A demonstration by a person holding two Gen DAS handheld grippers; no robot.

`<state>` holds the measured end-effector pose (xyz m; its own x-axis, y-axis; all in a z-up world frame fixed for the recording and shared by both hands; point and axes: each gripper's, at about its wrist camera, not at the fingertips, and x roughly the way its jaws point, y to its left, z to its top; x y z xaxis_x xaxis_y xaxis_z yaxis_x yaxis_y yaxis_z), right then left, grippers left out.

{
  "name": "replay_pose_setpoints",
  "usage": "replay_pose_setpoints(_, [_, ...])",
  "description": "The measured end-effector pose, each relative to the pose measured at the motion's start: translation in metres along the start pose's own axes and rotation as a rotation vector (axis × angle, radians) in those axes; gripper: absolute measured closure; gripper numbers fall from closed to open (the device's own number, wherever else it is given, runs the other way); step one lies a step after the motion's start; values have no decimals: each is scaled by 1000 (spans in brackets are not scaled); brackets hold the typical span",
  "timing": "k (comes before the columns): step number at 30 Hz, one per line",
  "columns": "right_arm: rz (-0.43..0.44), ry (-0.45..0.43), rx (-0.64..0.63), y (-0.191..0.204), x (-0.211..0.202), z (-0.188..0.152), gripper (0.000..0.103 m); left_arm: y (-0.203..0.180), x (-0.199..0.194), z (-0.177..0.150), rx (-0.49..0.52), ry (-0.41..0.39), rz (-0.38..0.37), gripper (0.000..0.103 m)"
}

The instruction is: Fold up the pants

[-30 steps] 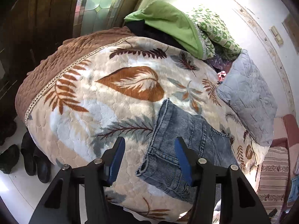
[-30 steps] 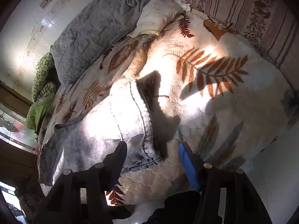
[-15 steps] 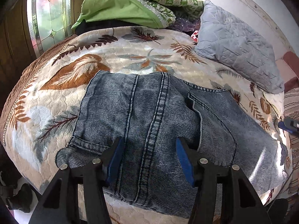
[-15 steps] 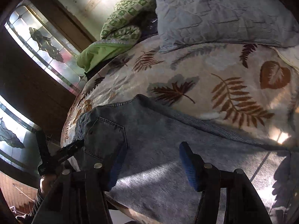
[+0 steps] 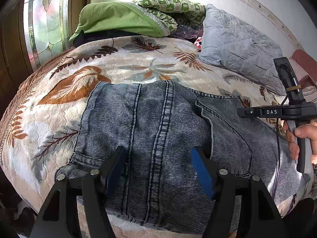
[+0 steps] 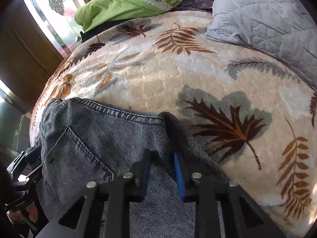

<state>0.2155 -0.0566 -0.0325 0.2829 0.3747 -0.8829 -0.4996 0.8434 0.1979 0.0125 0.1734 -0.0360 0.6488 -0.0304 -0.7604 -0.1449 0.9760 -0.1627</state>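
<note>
Grey-blue denim pants [image 5: 158, 130] lie flat on a leaf-patterned blanket [image 5: 138, 67], waistband to the left, back pocket toward the right. My left gripper [image 5: 159, 164] is open, its jaws wide apart just above the pants near the centre seam, holding nothing. In the right wrist view the pants [image 6: 103, 138] fill the lower left. My right gripper [image 6: 161, 168] has its jaws narrowed around a raised fold of denim at the upper edge. The right gripper's body also shows in the left wrist view [image 5: 277, 112].
A grey quilted pillow [image 5: 239, 41] and green bedding [image 5: 118, 17] lie at the far side of the bed. A stained-glass window [image 5: 47, 19] and dark wood are at the left. The bed's near edge drops off below the pants.
Both grippers moved closer to the pants. The right gripper's jaws narrowed from wide open onto a fold of denim. The left gripper stayed open.
</note>
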Motion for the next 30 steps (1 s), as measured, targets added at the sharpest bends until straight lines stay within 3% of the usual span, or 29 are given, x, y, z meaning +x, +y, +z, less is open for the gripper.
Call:
replay_pose_setpoints(1, [-21, -13, -13, 1, -2, 1, 100, 1, -1, 0, -4, -4, -3, 34])
replay_pose_setpoints(8, [-83, -74, -12, -3, -7, 24, 101, -7, -26, 7, -12, -115, -29, 32])
replay_pose_setpoints(10, [-79, -23, -8, -5, 10, 24, 101, -19, -14, 6, 49, -65, -22, 23])
replay_pose_setpoints(12, [-74, -29, 20, -10, 19, 17, 99, -28, 15, -3, 127, 45, 75, 23])
replay_pose_setpoints(16, [-69, -124, 124, -18, -15, -4, 85, -35, 17, -7, 164, 30, 119, 23])
replay_pose_setpoints(19, [-7, -216, 222, -27, -64, -41, 81, -32, 15, -7, 154, 27, 113, 23])
replay_pose_setpoints(24, [46, -255, 442, -63, -125, -135, 54, -33, 12, -8, 151, 17, 114, 23])
replay_pose_setpoints(26, [17, -291, 542, -88, -144, -176, 52, -35, 13, -8, 149, 18, 122, 23])
replay_pose_setpoints(30, [0, -373, 922, -165, -165, -266, 51, -35, 14, -6, 132, 28, 130, 23])
